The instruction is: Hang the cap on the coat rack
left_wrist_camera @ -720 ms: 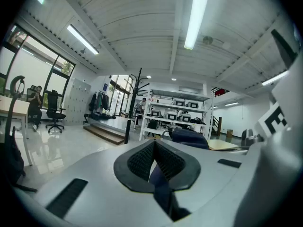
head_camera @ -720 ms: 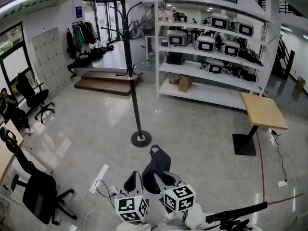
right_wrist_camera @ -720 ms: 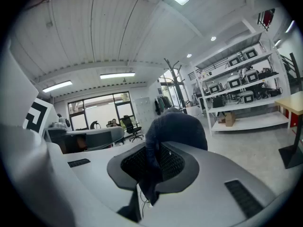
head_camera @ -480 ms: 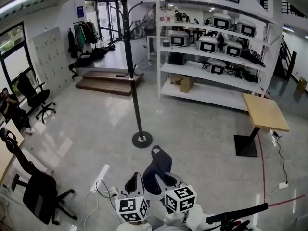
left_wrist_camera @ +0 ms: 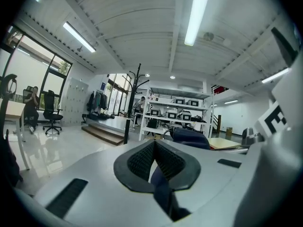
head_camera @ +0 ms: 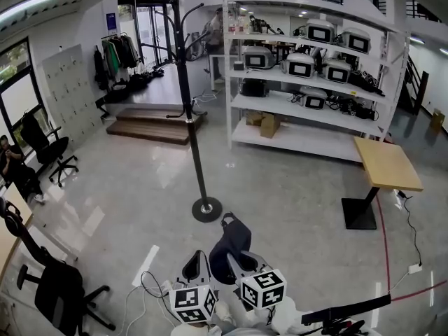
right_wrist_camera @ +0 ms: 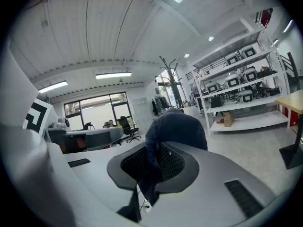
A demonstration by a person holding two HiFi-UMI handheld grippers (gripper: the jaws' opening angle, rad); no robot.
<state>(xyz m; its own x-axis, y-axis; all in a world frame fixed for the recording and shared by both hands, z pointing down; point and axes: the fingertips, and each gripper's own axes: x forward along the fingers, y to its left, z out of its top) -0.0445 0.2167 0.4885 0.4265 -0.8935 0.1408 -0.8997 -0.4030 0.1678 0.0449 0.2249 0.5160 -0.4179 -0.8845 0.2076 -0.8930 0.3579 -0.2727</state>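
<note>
The dark navy fabric cap (head_camera: 231, 247) is held low and near, pinched at its edge by the jaws of the right gripper (head_camera: 243, 261). The left gripper (head_camera: 194, 264), just left of it, has its jaws pressed together; whether the dark strip in their slit is cap fabric cannot be told. Since a moment ago, the tall black metal coat rack (head_camera: 190, 117) has been brought slightly nearer. An approach is judged under way, with nothing yet hung and the hooks still far above.
</note>
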